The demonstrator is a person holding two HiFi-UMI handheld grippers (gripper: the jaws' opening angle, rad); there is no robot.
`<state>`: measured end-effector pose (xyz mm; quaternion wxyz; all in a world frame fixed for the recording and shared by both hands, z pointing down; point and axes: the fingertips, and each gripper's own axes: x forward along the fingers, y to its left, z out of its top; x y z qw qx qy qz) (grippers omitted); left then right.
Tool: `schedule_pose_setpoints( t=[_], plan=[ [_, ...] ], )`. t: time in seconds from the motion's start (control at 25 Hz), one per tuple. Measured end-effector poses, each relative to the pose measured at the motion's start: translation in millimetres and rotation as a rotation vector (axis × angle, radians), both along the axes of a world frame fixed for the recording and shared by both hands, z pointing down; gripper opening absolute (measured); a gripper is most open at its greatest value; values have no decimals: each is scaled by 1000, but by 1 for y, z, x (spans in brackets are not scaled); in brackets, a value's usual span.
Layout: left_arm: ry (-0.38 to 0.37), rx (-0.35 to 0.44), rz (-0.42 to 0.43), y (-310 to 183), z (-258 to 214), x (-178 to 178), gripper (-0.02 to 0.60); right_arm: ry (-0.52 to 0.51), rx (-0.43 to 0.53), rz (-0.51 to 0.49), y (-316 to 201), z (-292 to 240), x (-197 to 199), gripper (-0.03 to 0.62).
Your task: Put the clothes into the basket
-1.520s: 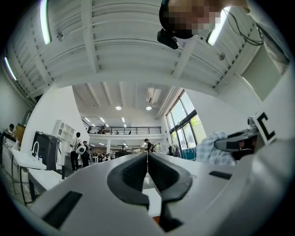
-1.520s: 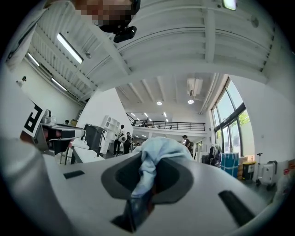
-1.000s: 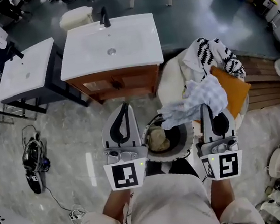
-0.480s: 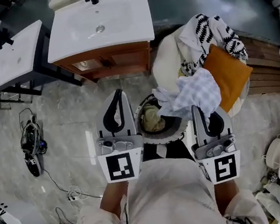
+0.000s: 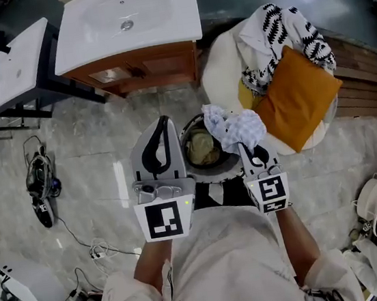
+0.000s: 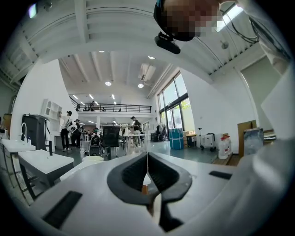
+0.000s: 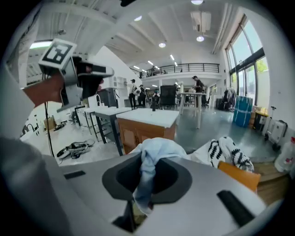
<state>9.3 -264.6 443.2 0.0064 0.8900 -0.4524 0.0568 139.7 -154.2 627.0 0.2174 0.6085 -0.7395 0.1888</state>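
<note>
Gripping a checked cloth [image 5: 235, 125], right claw [image 5: 246, 148] nearly closed; basket [image 5: 227, 173] just beneath it; left claw [image 5: 162, 121] alongside, jaws together, empty.

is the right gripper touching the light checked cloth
Touching. In the right gripper view, the right gripper is shut on the checked cloth, which hangs down between its jaws.

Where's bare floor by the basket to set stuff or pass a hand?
Free: floor left of the basket, between vanity and cable tangle. Crowded: right side, orange cushion and patterned clothes beside the basket; checked cloth over its rim.
</note>
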Motion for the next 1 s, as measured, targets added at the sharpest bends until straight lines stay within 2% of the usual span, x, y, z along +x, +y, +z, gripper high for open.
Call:
schedule_pose_setpoints(
  t=[0.28, 0.52, 0.68, 0.88, 0.92, 1.0],
  plan=[
    [-33, -34, 2, 7, 15, 0, 8, -19, -278, 41, 14, 130, 10, 28],
    [-46, -61, 4, 12, 26, 0, 8, -21, -505, 19, 27, 213, 5, 28],
    [-53, -69, 6, 14, 31, 0, 8, -61, -619, 82, 34, 243, 8, 28],
    [-52, -88, -6, 14, 34, -5, 8, -123, -683, 183, 38, 257, 12, 33],
    [-50, -84, -6, 13, 33, -5, 8, -123, -692, 191, 39, 258, 14, 53],
    [-53, -84, -5, 13, 34, -5, 8, -111, -724, 212, 45, 261, 18, 153]
  ],
)
